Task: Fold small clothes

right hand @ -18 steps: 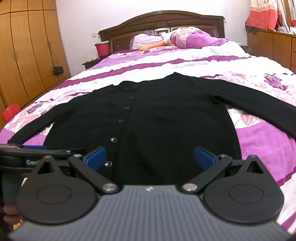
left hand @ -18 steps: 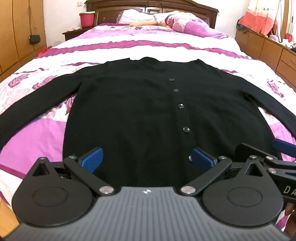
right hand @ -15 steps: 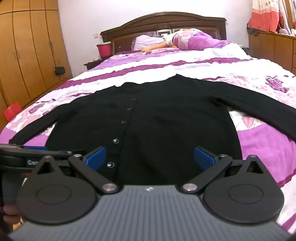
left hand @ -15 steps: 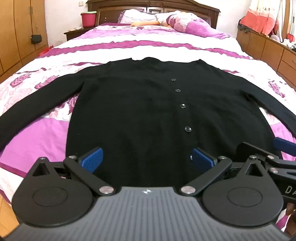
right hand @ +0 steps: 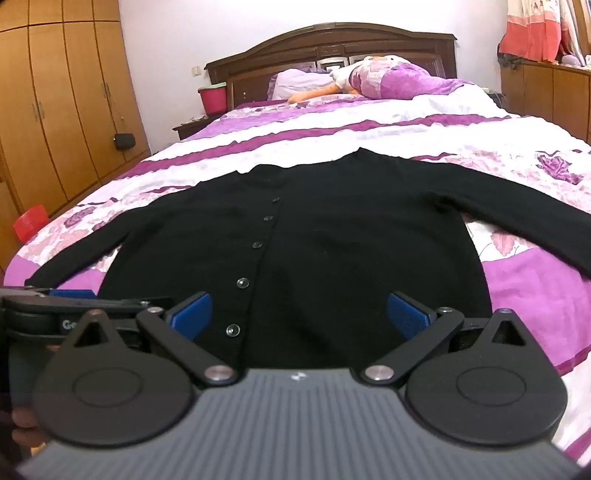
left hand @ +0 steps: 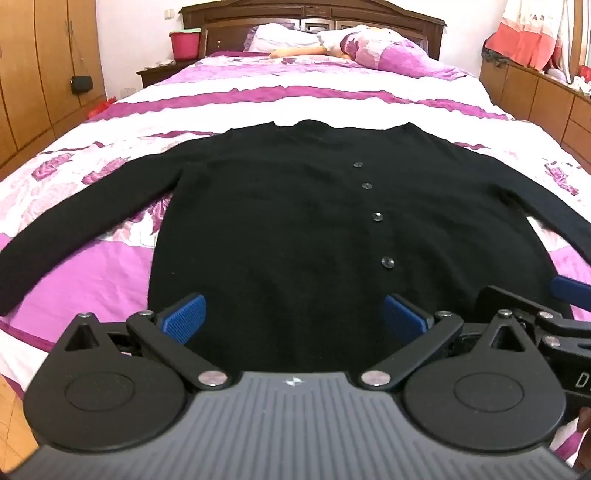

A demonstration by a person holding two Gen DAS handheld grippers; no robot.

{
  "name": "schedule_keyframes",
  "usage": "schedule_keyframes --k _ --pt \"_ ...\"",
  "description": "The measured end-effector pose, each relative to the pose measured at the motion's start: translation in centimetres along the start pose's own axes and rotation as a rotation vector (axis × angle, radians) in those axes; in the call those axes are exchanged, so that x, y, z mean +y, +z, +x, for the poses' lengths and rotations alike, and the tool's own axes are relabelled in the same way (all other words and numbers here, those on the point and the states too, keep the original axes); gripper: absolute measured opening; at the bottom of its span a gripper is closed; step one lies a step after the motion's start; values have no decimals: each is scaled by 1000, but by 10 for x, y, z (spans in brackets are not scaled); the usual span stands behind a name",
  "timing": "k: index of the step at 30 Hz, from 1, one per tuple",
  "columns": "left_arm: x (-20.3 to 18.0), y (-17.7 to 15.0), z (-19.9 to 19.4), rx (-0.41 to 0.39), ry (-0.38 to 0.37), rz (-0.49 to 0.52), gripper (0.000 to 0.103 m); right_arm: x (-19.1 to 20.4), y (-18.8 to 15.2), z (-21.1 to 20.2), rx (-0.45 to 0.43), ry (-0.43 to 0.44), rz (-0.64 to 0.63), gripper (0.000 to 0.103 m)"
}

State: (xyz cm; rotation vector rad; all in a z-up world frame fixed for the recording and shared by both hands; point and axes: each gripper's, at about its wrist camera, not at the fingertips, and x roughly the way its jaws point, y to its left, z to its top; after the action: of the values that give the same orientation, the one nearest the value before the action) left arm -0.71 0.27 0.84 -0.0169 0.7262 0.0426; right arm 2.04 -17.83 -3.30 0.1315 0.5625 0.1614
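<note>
Cardigan (left hand: 288,236) first, since that's what's getting folded: it's black, buttoned up, and lying flat on its back on the bed with both sleeves stretched out to the sides. Nothing is holding it right now.

Left gripper (left hand: 293,319) has its jaws spread as wide as they go, blue pads (left hand: 183,317) hanging just over the hem end of the cardigan with nothing pinched between them. Can't tell if the pads actually touch the fabric or just float above it. Same deal with the right gripper (right hand: 301,314): jaws wide apart, blue pads (right hand: 192,314) over the hem, empty. Both point downward at a slant toward the bottom edge, sitting side by side, so each one pokes into the corner of the other's camera.

Moving out from there, a row of small dark buttons (right hand: 257,244) runs up the middle toward the neckline, which points at the headboard (right hand: 332,40). The bedspread (left hand: 295,96) under it all is white with purple bands and flower prints. Up at the far end there's a pillow (left hand: 280,33) and a bunched-up purple quilt (right hand: 391,79). A pink bucket (left hand: 184,44) sits on the nightstand beside the bed, wooden wardrobes (right hand: 62,96) line the left wall, and a low wooden cabinet (left hand: 535,88) runs along the right.
</note>
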Motion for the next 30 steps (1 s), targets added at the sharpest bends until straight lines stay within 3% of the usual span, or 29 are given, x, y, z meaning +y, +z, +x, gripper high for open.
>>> schedule_keyframes --k 30 --pt "-1 0 -3 5 -20 -7 103 -3 1 -6 -15 22 30 103"
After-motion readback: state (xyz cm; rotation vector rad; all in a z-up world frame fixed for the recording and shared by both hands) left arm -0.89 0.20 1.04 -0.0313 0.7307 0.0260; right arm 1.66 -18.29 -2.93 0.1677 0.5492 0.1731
